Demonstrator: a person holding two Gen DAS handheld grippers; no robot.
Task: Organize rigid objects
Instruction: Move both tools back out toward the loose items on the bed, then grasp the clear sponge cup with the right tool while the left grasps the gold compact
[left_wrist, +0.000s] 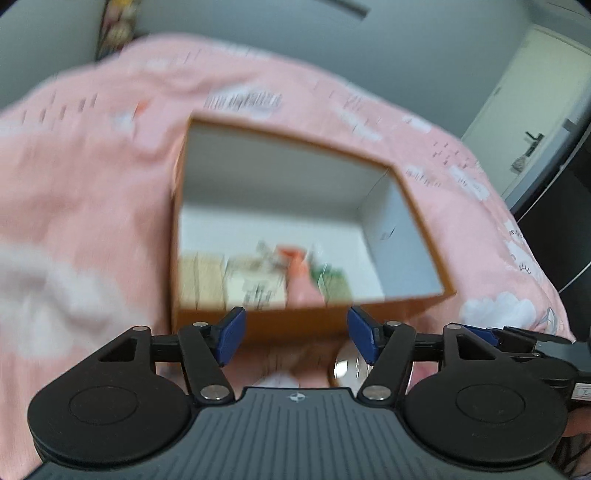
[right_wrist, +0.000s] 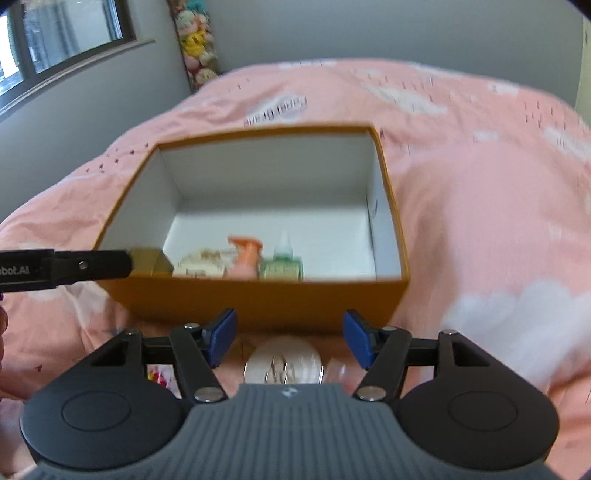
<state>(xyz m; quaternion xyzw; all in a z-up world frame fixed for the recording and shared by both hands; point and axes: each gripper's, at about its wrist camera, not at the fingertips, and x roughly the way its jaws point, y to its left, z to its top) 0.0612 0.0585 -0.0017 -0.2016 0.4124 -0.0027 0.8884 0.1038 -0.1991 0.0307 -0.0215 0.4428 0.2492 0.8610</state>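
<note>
Both hand-held grippers, left (left_wrist: 296, 334) and right (right_wrist: 288, 338), stand spread with nothing between their blue pads. The orange cardboard box (right_wrist: 255, 295) sits on the pink bed cover (right_wrist: 480, 221) at twelve o'clock, holding a peach spray bottle (right_wrist: 245, 258) and green bottle (right_wrist: 282, 264).

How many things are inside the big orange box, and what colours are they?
Gold small box: 1
Cream-coloured packet: 1
Orange spray bottle: 1
Green bottle with a pale cap: 1
Total: 4 things, all in a row along the near wall of the orange cardboard box.
</note>
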